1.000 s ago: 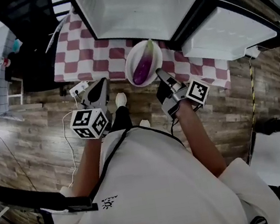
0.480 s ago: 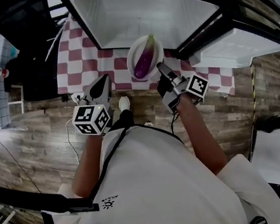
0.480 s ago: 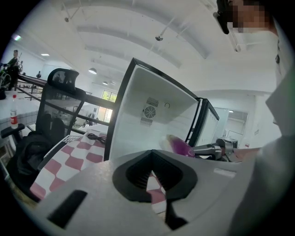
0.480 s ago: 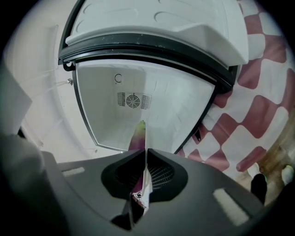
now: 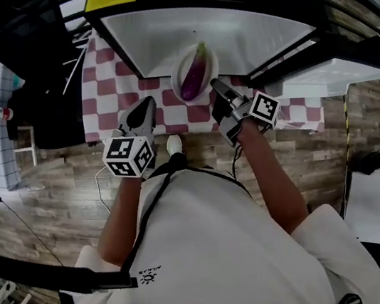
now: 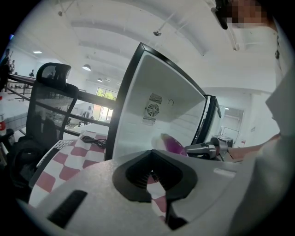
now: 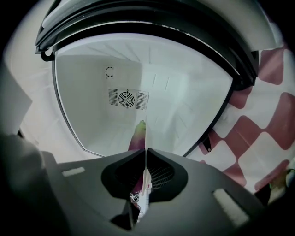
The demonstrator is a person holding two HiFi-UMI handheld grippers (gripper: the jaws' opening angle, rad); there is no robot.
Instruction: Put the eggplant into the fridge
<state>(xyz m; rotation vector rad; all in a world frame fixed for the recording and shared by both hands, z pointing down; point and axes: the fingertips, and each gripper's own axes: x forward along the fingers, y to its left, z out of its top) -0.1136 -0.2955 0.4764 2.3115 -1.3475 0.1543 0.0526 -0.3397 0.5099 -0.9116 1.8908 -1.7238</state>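
Two grippers are up in front of the open white fridge. On the left, the grey left gripper is squeezed closed with nothing in it, over the red and white checked cloth. In the middle, the purple eggplant lies on a round white plate at the fridge's mouth. The right gripper pinches the plate's rim tight.

eggplant on plate, before open fridge
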